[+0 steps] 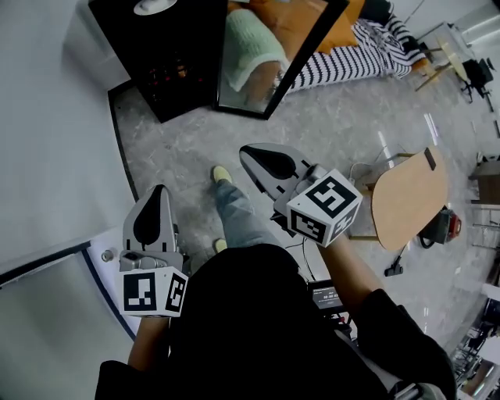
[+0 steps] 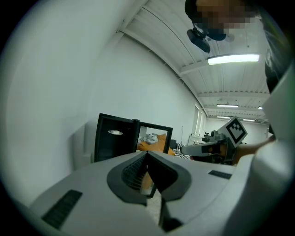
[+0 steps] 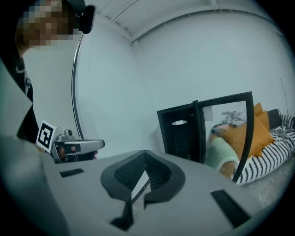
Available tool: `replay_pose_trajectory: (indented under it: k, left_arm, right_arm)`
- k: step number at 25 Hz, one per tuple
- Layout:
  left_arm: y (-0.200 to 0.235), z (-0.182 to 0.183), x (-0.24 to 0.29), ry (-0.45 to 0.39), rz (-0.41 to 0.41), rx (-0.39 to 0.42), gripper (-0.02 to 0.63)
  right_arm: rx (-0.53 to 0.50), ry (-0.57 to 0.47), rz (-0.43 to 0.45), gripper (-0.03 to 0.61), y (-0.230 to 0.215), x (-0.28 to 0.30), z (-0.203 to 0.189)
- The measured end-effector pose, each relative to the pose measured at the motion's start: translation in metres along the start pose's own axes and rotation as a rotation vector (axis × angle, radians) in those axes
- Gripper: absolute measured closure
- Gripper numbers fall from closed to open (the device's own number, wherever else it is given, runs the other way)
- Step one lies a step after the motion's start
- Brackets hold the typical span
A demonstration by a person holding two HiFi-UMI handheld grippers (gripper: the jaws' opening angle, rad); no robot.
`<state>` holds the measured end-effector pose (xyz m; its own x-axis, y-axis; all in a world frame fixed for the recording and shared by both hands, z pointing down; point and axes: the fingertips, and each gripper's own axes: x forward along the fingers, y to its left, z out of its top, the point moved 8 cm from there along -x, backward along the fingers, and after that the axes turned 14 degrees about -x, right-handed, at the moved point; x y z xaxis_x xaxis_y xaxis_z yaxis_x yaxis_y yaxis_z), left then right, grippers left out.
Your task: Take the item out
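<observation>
Two tools, both mine: left tool (image 1: 160, 189) closed, tips together, nothing in it. Right tool (image 1: 247, 153) same, shut and empty. Both are held over the floor (image 1: 336, 117), pointing toward one black cabinet (image 1: 172, 62) with its one glass door (image 1: 242, 110) swung open.

Only print I can see is the square black-and-white markers, two faces showing on each cube, left (image 1: 152, 291) and right (image 1: 324, 207).

One white round thing (image 1: 154, 6) sits high inside the cabinet, well apart from both tools. I can't tell what it is, or whether it's the item.

Orange cushion (image 1: 312, 19) and striped cloth (image 1: 351, 55) lie past the door. One wooden chair (image 1: 410, 199) stands at right. One yellow shoe (image 1: 222, 173) is between the tools.
</observation>
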<state>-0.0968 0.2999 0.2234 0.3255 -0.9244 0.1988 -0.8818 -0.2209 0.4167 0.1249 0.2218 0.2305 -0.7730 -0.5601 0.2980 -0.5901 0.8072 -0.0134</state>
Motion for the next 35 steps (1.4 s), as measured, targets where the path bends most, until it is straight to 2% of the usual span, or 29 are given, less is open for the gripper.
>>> replay_pose_trajectory:
  k: [8,13,20,35]
  left_arm:
    - [0.01,0.002,0.039,0.037,-0.002,-0.003,0.604]
    - [0.02,0.016,0.076,0.065,0.004,-0.008,0.604]
    - [0.025,0.036,0.13,0.058,-0.004,0.002,0.604]
    - [0.038,0.082,0.245,0.064,0.037,0.028,0.604]
  right_arm:
    - [0.046,0.008,0.002,0.575,-0.033,0.024,-0.006]
    - [0.069,0.027,0.0,0.575,-0.069,0.049,0.001]
    - [0.067,0.055,0.043,0.575,-0.113,0.08,0.005]
    - [0.105,0.048,0.097,0.575,-0.217,0.146,0.025]
